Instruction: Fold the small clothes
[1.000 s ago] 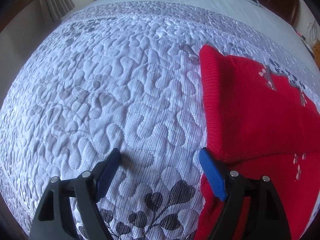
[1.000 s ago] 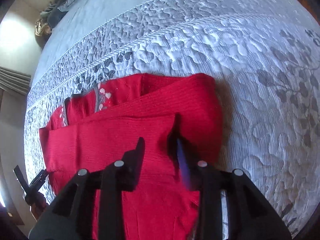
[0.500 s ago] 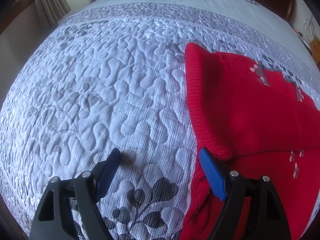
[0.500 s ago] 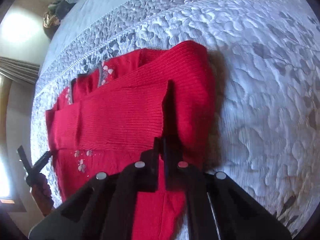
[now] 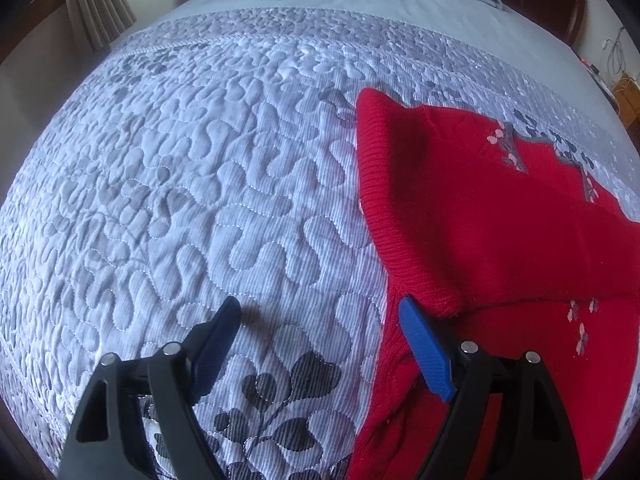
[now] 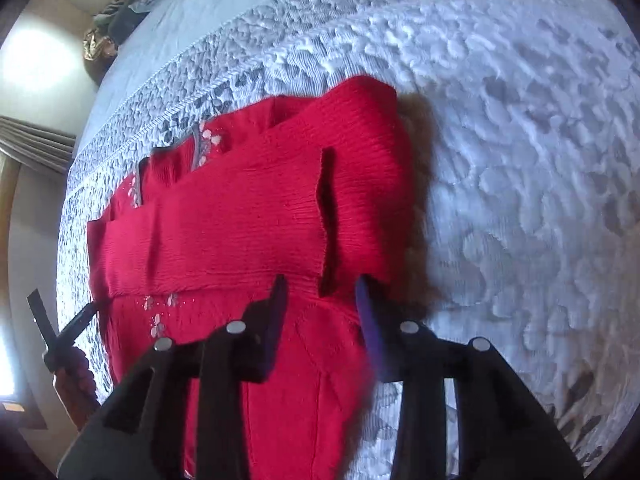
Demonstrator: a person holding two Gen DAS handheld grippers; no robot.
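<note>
Release is what changed: my right gripper (image 6: 320,300), pinched shut half a second ago, now gapes over the red sweater (image 6: 248,216), gripping nothing, so that sleeve fold looks laid. My left gripper (image 5: 320,320) hangs wide and empty at the sweater's edge on the quilt (image 5: 180,180). The hem is cut off, motion-blurred, perhaps unfolded.

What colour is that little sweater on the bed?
Bright red sweater with small pale flower details; the right wrist view shows it best.
</note>
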